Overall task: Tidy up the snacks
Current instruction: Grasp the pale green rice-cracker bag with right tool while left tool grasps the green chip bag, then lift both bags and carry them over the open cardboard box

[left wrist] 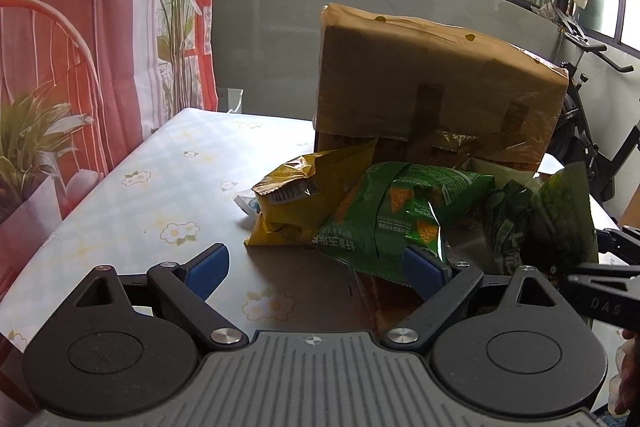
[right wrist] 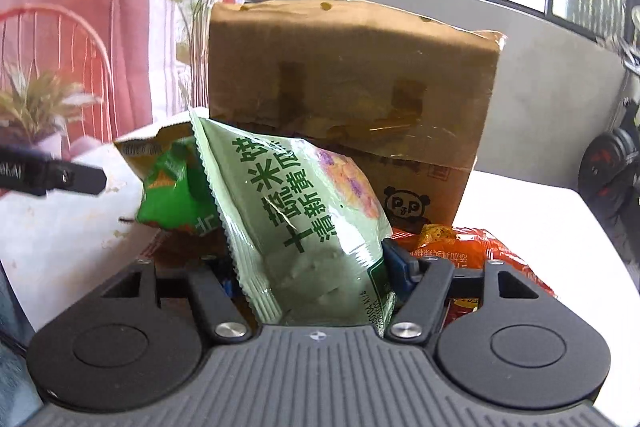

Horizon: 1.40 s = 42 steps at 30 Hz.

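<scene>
**Two handheld grippers working at a snack pile in front of a cardboard box**

A large cardboard box (left wrist: 436, 83) is standing at the back of a flower-patterned tabletop (left wrist: 132, 203), its flap hanging over the snacks. In front of it, a yellow snack bag (left wrist: 296, 203) is lying against a bright green chip bag (left wrist: 396, 215); an orange-red packet (right wrist: 472, 247) is sitting low on the right.

The right gripper (right wrist: 316, 283) is holding a pale green rice-cracker bag (right wrist: 304, 219) upright, its fingers closed around the bag's lower end, though one finger is hidden behind the packaging. The left gripper (left wrist: 316, 267) is hovering just above the tabletop with its fingers spread wide and gripping nothing; the bright green chip bag's edge is lying over its right finger.

Likely risks: the slick, air-filled cracker bag may be slipping from a grip taken so near its seam, and the left gripper closing now could be catching only a corner of the chip bag, dragging the yellow bag with it.
</scene>
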### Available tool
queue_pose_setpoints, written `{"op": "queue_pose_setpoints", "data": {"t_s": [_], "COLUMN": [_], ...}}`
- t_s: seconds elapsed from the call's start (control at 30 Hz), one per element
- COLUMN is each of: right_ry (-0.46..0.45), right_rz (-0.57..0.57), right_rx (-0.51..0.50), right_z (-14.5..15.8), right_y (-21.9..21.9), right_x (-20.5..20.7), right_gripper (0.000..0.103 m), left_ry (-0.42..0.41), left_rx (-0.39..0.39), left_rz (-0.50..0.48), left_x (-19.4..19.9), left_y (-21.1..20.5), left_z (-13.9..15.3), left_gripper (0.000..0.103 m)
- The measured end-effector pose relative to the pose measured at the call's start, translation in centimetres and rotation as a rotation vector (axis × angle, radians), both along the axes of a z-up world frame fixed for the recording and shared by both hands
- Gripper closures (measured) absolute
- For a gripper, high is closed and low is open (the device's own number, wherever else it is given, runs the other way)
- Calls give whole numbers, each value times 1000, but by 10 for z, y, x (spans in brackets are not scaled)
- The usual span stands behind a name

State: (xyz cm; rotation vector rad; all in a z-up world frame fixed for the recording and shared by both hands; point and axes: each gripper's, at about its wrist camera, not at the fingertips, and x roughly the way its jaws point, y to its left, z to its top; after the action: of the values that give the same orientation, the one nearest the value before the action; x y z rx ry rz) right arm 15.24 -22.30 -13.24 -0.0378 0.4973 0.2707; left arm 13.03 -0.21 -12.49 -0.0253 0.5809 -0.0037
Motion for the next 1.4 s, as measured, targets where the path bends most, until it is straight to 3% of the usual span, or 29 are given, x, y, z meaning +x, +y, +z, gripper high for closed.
{"op": "queue_pose_setpoints", "data": {"t_s": [0.13,0.23,0.43,0.53,0.67,0.83,0.93,1.13,1.3,1.4], "right_ry": [12,8,3,-3,-4,-5,-5,-5,-10,-18], "right_rz": [-37,-40,-56,-62,-75,-79,-74,-75,-84,-90], "right_rx": [89,90,118,127,135,138,137,136,139,145], "right_z": [10,11,11,11,10,10,9,8,10,11], "right_y": [-12,-13,-20,-23,-23,-24,-23,-24,-24,-25], "right_x": [0,-3,-6,-9,-10,-10,-10,-10,-12,-14], "right_gripper": [35,35,35,35,35,35,35,35,35,35], "left_ry": [-8,-18,-47,-37,-36,10,57,41,15,-1], "left_rx": [-19,-47,-23,-72,-121,-91,-99,-110,-83,-82], "left_rz": [-20,-58,-122,-130,-114,-135,-158,-173,-223,-214], "left_x": [3,12,42,61,88,108,109,109,98,85], "left_y": [-3,-6,-27,-32,-39,-51,-54,-53,-51,-47], "left_z": [1,4,6,7,9,-4,-19,-30,-25,-19], "left_gripper": [9,9,9,10,14,24,21,16,33,35]}}
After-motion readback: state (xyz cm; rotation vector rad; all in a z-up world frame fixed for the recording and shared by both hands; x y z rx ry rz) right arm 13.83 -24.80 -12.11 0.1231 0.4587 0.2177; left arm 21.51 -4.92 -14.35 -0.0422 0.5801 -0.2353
